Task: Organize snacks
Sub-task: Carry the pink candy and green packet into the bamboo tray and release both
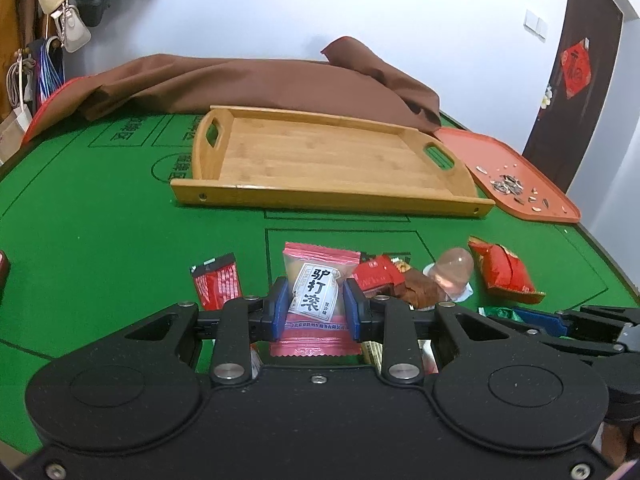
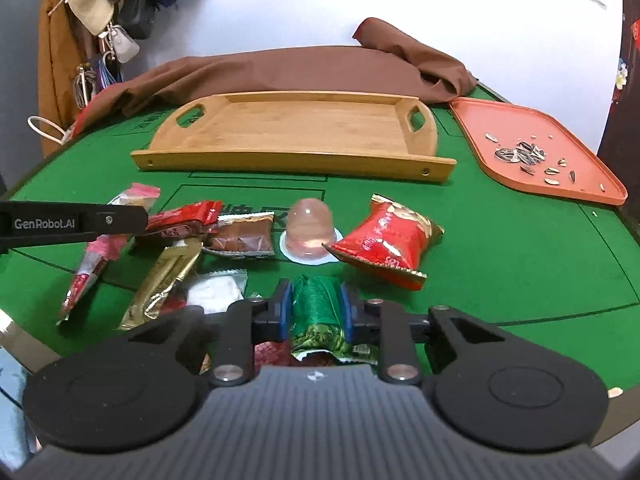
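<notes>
Left gripper (image 1: 316,304): level, low over the tabletop (image 1: 100,232), clamped on a pink packet (image 1: 316,292).
Right gripper (image 2: 314,310): level, low, clamped on a green packet (image 2: 316,312).
Tray (image 2: 296,132): beyond the loose snacks, nothing in it.

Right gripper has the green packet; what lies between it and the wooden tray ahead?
In the right wrist view, the jelly cup and red snack bag lie between the right gripper, shut on the green packet, and the wooden tray; beyond them, bare green felt.
</notes>
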Demonstrator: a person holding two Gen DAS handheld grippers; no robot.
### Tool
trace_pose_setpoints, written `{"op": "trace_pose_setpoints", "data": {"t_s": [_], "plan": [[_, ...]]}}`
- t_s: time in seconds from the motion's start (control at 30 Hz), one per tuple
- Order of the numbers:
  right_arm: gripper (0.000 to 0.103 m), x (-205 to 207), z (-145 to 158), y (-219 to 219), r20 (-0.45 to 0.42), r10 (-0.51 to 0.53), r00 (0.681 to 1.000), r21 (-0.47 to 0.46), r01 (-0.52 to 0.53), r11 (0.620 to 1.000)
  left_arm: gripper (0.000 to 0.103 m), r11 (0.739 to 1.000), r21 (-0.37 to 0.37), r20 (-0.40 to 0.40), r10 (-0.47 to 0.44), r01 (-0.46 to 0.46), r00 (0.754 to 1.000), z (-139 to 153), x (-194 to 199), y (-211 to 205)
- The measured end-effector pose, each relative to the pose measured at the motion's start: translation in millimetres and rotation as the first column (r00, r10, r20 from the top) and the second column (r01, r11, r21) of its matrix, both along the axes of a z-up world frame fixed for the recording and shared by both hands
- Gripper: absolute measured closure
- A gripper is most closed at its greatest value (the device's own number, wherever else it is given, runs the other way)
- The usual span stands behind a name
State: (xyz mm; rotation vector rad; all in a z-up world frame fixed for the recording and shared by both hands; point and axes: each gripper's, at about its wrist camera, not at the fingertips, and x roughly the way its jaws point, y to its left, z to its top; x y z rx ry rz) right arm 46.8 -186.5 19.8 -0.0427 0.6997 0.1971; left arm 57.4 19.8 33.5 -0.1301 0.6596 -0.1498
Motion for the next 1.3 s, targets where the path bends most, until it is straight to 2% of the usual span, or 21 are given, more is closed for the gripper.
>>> {"op": "trace_pose_setpoints", "data": {"t_s": [0.17,0.37,0.5,0.63,0.77,0.93,1.2,1.3], "plan": [[0.075,5,12,-8,-0.003,-0.001,1.0,0.058,0.001,0.998,0.076,1.0,-0.019,0.005,-0.017,0.017,1.0,8,7,4],[0.075,25,34,-33,-0.026,-0.028,0.999,0.225,0.033,0.974,0.076,0.999,-0.029,0.019,-0.026,0.027,0.999,22,30,10],[0.075,41,51,-42,0.02,-0.064,0.998,0.243,0.057,0.968,0.076,0.999,-0.023,0.027,-0.027,0.028,0.999,33,50,11],[0.075,69,64,-51,0.012,-0.082,0.997,0.279,0.076,0.957,0.076,0.999,-0.031,0.019,-0.024,0.025,1.0,40,75,13],[0.075,101,69,-51,-0.009,-0.093,0.996,0.276,0.092,0.957,0.076,0.999,-0.038,-0.003,-0.007,0.006,1.0,43,102,14],[0.075,152,66,-49,-0.094,-0.093,0.991,0.301,0.118,0.946,0.076,0.999,-0.029,-0.061,0.016,-0.018,0.998,37,146,12],[0.075,226,48,-30,-0.174,-0.132,0.976,0.216,0.169,0.962,0.076,0.998,-0.022,-0.178,0.052,-0.057,0.983,12,217,4],[0.075,245,38,-24,-0.206,-0.141,0.968,0.197,0.182,0.963,0.076,0.997,-0.01,-0.195,0.068,-0.071,0.978,4,236,0]]}}
